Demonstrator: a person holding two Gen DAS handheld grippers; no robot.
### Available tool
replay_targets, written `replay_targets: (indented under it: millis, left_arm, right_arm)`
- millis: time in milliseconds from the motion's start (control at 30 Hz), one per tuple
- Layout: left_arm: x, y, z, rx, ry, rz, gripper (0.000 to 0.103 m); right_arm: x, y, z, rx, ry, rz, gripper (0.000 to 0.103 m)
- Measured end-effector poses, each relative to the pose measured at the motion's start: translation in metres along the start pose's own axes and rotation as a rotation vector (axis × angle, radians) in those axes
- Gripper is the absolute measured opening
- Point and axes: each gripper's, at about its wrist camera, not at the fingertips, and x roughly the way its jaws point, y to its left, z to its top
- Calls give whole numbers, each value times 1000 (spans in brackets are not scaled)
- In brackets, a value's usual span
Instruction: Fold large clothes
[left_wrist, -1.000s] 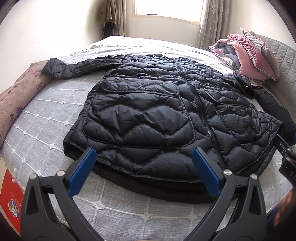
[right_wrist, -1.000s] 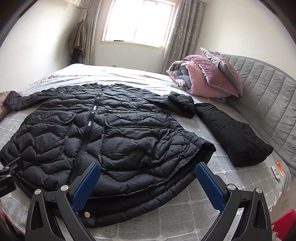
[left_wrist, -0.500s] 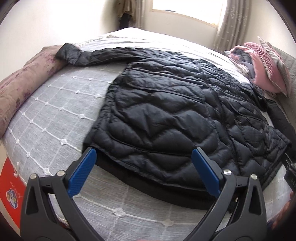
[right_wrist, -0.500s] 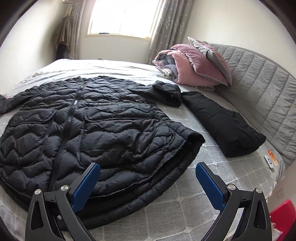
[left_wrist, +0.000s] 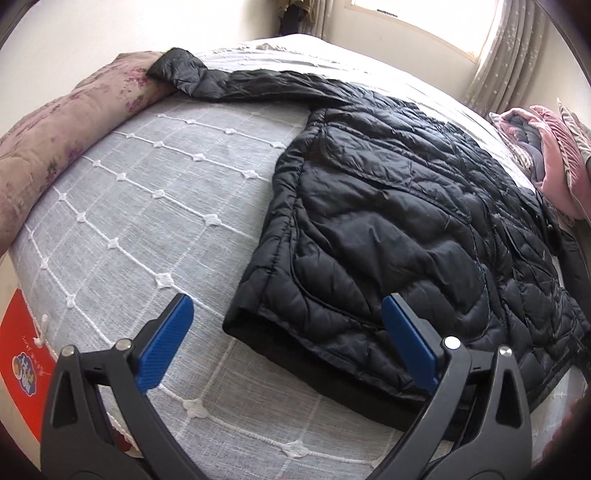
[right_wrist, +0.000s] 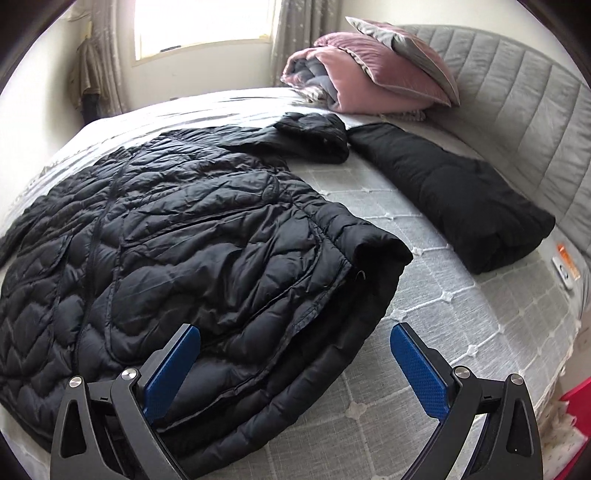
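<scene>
One black quilted jacket (left_wrist: 406, 221) lies flat on the bed (left_wrist: 147, 206), beside one folded black garment (right_wrist: 450, 192). Both tools, left tool (left_wrist: 291, 343) and right tool (right_wrist: 295, 369), gape wide over its hem corners, holding nothing.

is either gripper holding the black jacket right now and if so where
No. The left gripper and right gripper both stand open above the hem corners of the black jacket, gripping nothing.

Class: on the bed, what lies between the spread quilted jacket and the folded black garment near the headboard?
Only bare grey bedspread separates the quilted jacket from the folded black garment; the right wrist view shows this.
</scene>
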Motion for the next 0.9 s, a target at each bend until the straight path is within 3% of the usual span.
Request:
replay_targets:
  millis: [200,467,533,600,633,700,767,833,900]
  left_arm:
    - [7,0,1,-18,36,-38,100]
    - [19,13,12,-67,71,-34,99]
    - [22,17,13,-82,79,-39,90]
    - [29,17,12,-84,107,-76,66]
    - [32,16,11,-78,125,-99,49]
    - [41,11,9,-62,158,-110,41]
    - [40,7,9,-36,146,-106,20]
    - [35,5,9,-13,119,-95,12]
    - [29,7,8,-5,99,-92,10]
  right_arm:
    - [13,-6,8,42,31,5,103]
    - [33,-32,41,113,60,18,103]
    - [39,-42,41,154,75,69,102]
    - [50,-48,36,197,127,147,86]
    - [56,-49,34,209,159,177,77]
    - [66,-52,31,238,201,230,31]
    - [69,-56,30,273,205,273,17]
    - [65,-62,30,288,181,264,14]
    - [62,-69,31,301,167,248,11]
